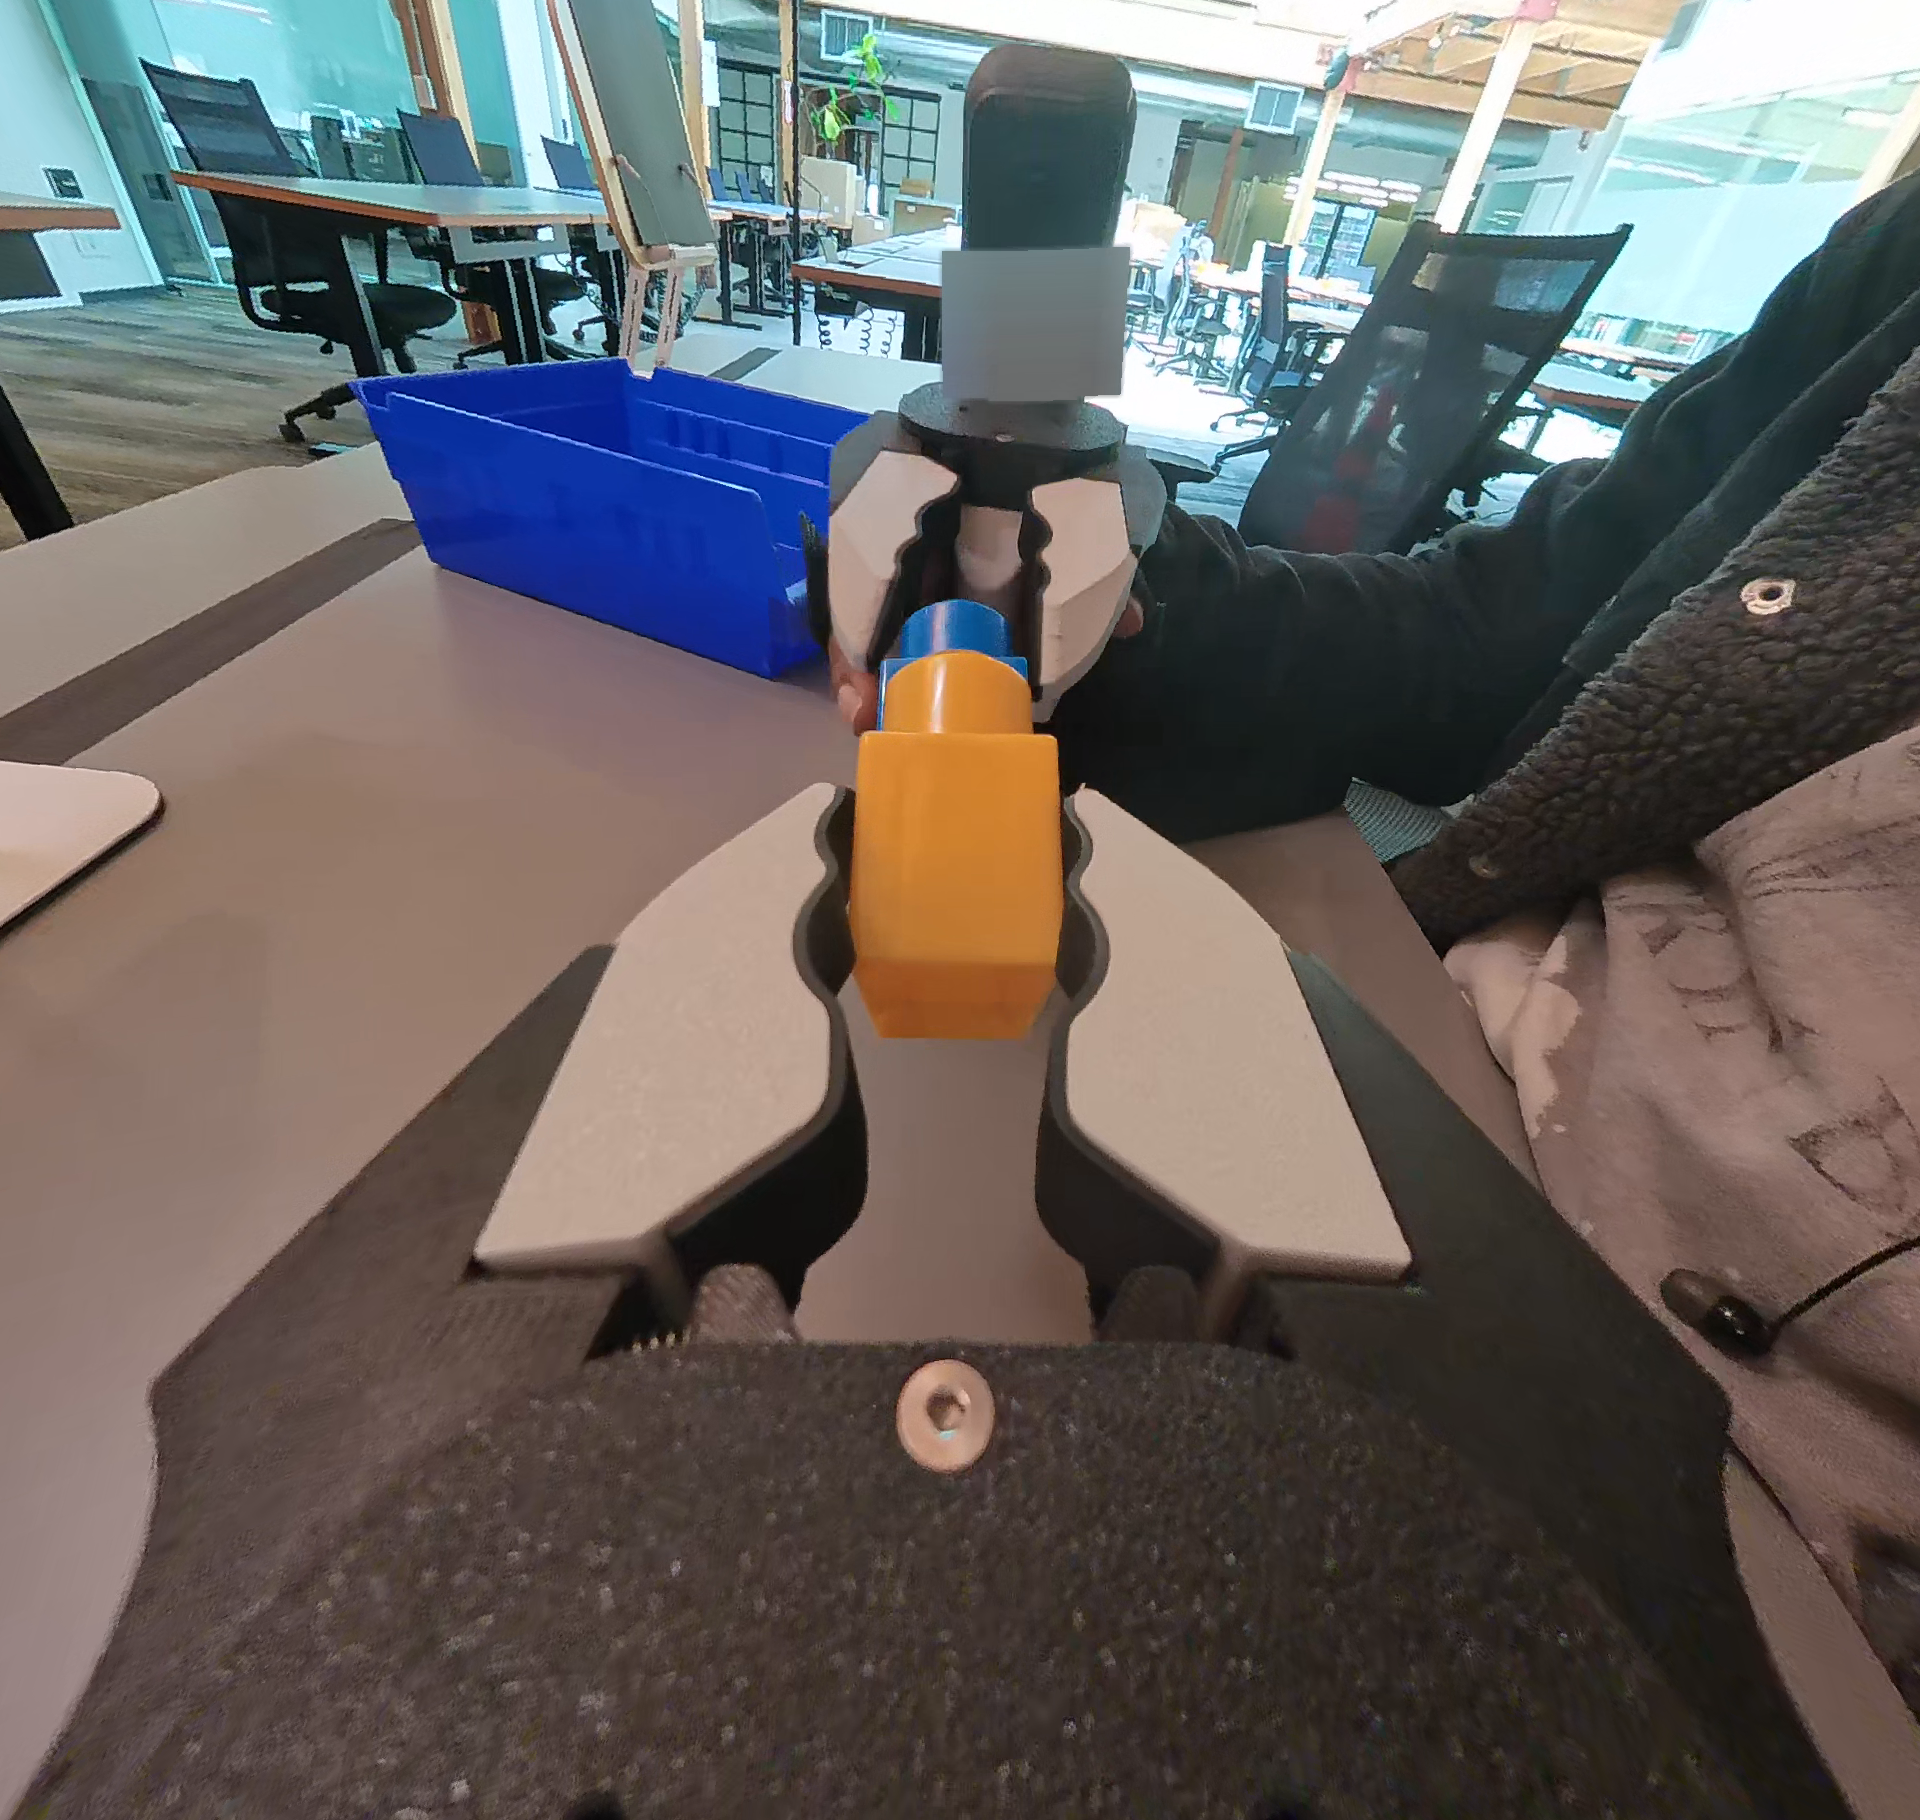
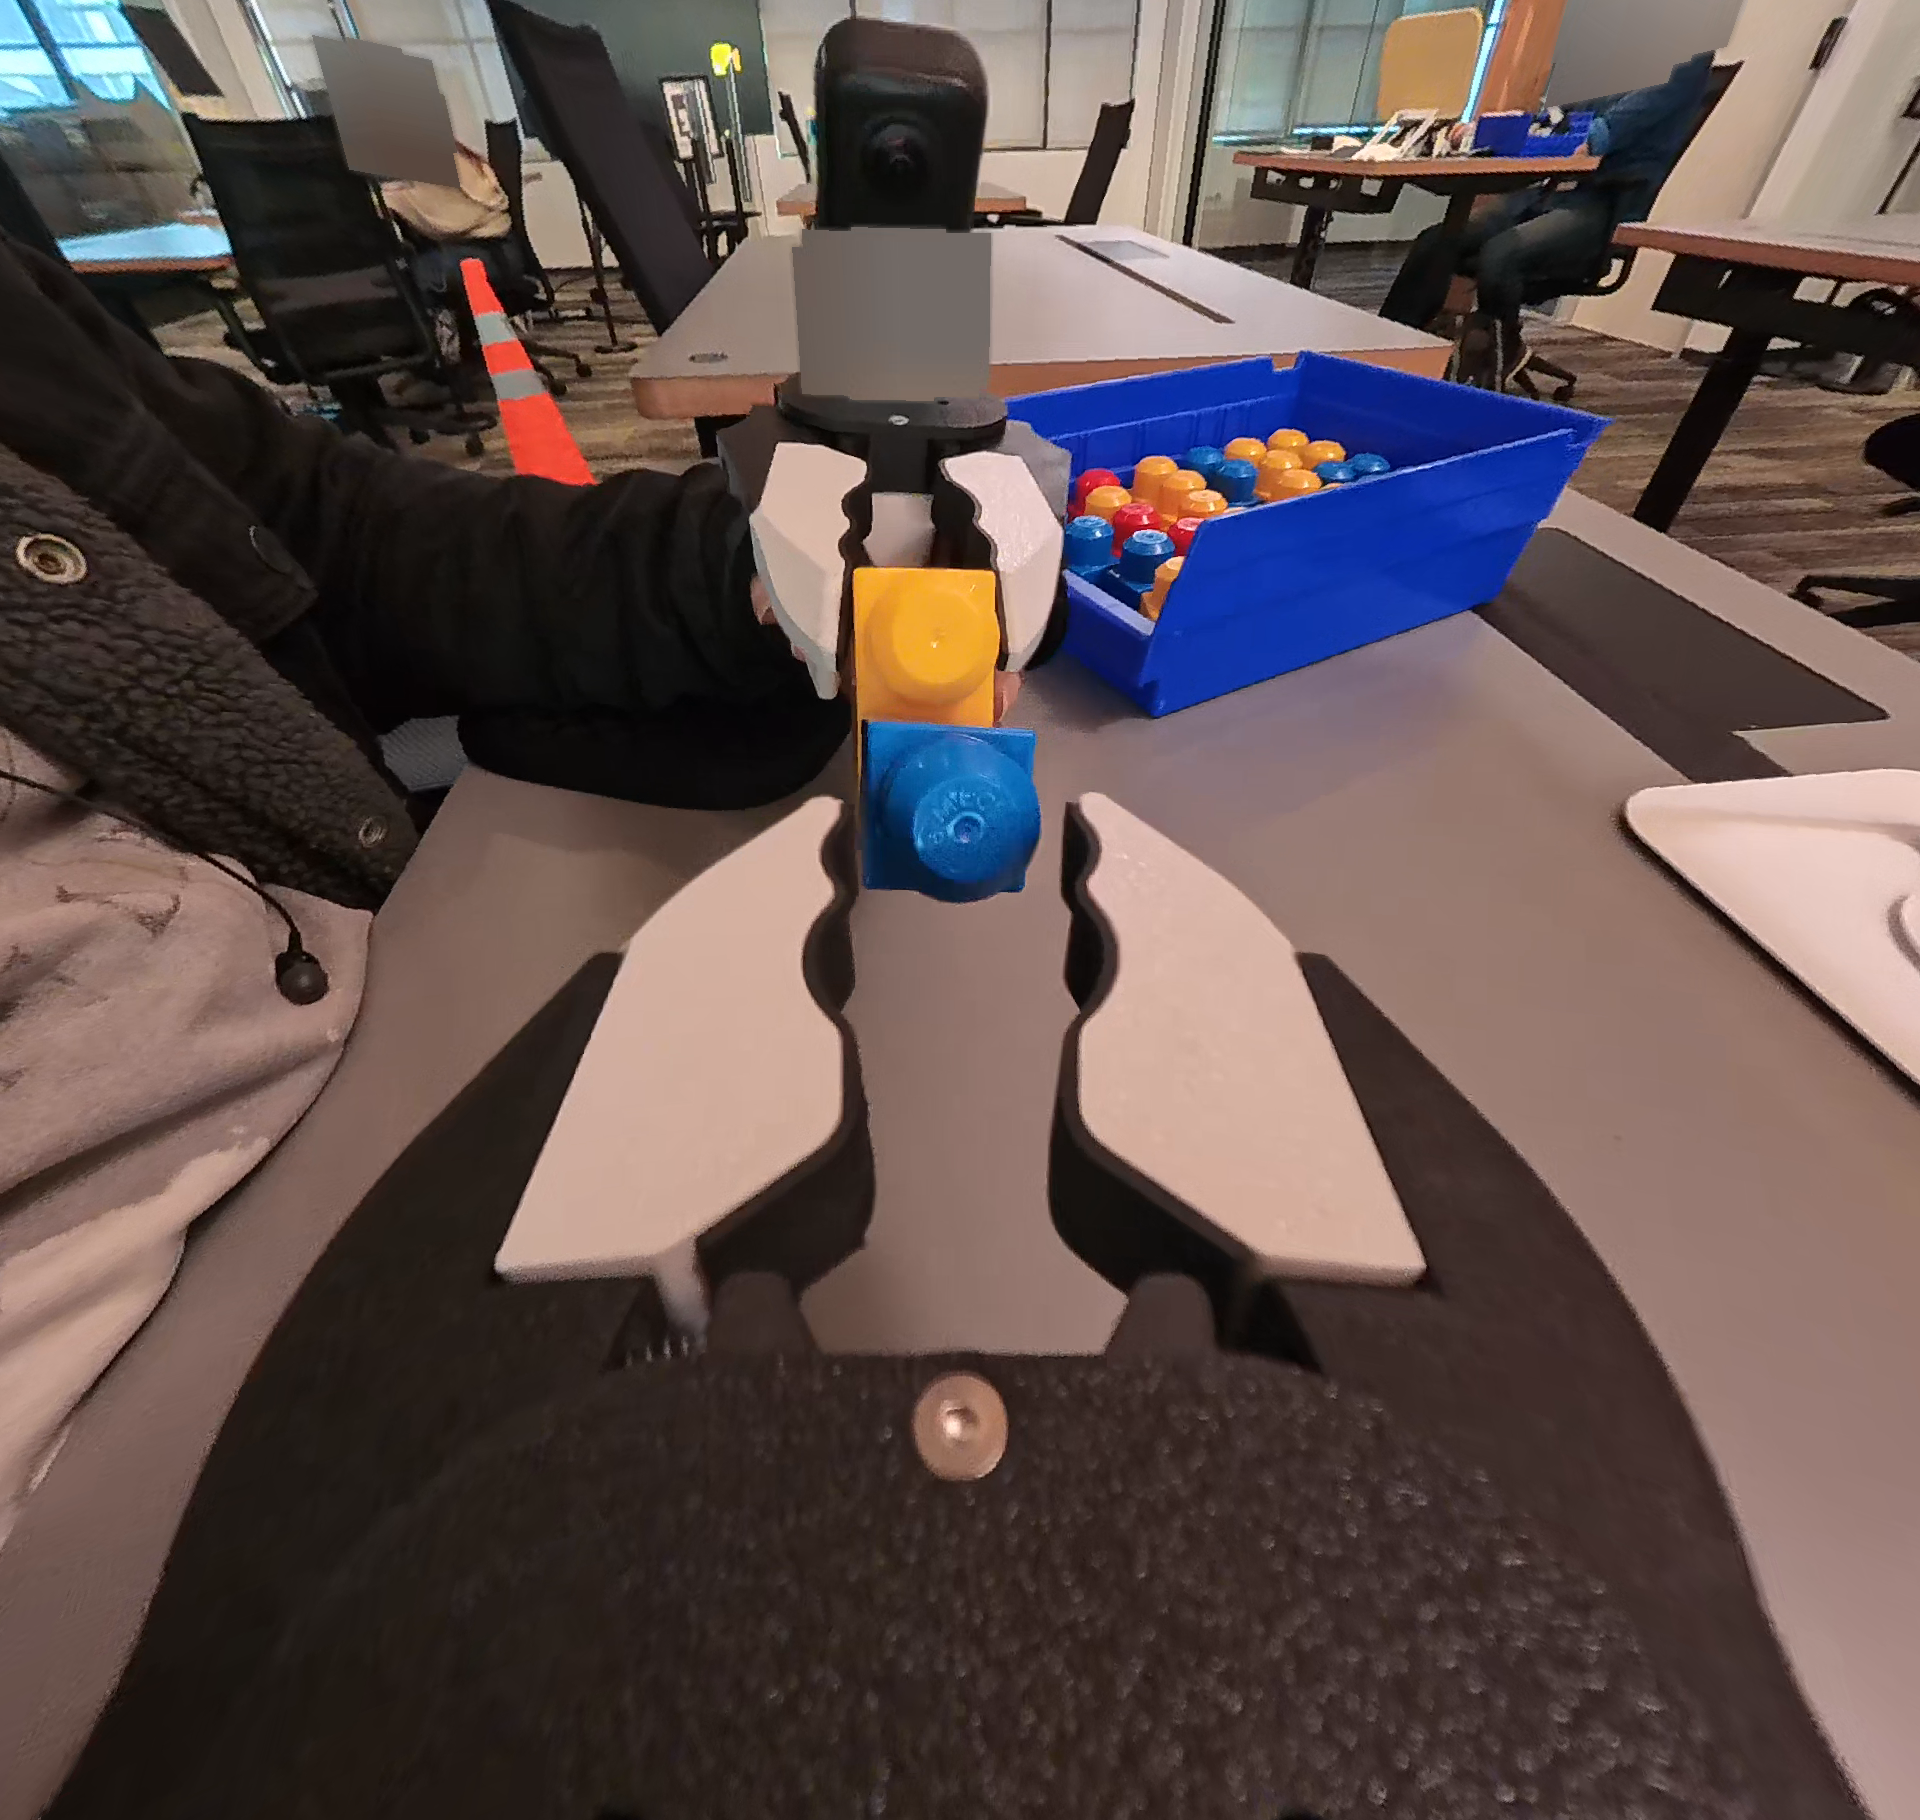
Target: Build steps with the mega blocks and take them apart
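Orange block (image 1: 951, 897) pinched by left gripper (image 1: 951, 835), blue block (image 2: 948, 814) attached mid-frame; right gripper (image 2: 956, 825) spread; steps barely begun.

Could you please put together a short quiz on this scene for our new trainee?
1. True or false: in the right wrist view, the blue bin is empty.
2. Which colour of block does the left gripper clamp? A red, B orange, C green.
3. What stands on the floor beyond the person's dark sleeve in the right wrist view?

Key:
1. False: it holds loose blocks, red, orange and blue.
2. B: the orange block sits between its fingers.
3. An orange traffic cone.
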Demonstrator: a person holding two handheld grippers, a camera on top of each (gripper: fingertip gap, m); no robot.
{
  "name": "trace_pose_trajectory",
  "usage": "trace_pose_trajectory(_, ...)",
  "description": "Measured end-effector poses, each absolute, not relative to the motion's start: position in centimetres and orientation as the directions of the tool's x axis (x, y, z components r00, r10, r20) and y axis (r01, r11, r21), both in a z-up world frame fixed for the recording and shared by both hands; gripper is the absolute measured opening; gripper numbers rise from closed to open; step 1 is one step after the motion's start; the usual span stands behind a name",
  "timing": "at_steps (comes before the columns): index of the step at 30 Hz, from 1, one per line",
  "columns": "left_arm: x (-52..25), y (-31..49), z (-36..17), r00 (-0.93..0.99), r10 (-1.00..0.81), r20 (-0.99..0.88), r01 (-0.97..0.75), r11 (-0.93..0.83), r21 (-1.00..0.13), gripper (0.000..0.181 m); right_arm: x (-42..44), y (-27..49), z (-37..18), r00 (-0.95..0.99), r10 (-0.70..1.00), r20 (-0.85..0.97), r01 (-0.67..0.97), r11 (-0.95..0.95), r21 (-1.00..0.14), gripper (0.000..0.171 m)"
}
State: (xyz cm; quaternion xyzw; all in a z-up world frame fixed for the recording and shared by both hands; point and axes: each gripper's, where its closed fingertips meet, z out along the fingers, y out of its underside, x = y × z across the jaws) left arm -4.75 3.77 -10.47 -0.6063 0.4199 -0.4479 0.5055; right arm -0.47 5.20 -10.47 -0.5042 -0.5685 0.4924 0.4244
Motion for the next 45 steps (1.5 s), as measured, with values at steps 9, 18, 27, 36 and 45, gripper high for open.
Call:
trace_pose_trajectory(9,-4.3,4.0,-12.5,0.275,-0.96,0.046,-0.178,-0.098,-0.979,0.037,0.0,5.4,-12.1,-0.121,0.991,0.048,0.305,0.083,-0.949,0.029)
trace_pose_trajectory(18,-3.7,5.1,-14.4,0.355,-0.935,-0.015,-0.276,-0.089,-0.957,0.038,2.1,6.3,-11.2,-0.122,0.981,0.148,0.509,0.19,-0.84,0.029)
trace_pose_trajectory(27,-6.6,8.4,-12.3,0.569,-0.822,-0.031,-0.171,-0.081,-0.982,0.006,11.4,14.9,-1.5,0.044,0.94,0.339,0.696,0.215,-0.686,0.029)
trace_pose_trajectory(36,-7.6,9.7,-12.8,0.651,-0.758,-0.039,-0.176,-0.101,-0.979,0.0,24.1,27.0,1.6,0.301,0.863,0.405,0.836,-0.035,-0.548,0.028)
trace_pose_trajectory(45,-7.2,10.2,-14.5,0.663,-0.746,-0.057,-0.233,-0.134,-0.963,0.0,30.0,34.2,-5.8,0.392,0.849,0.353,0.862,-0.205,-0.464,0.029)
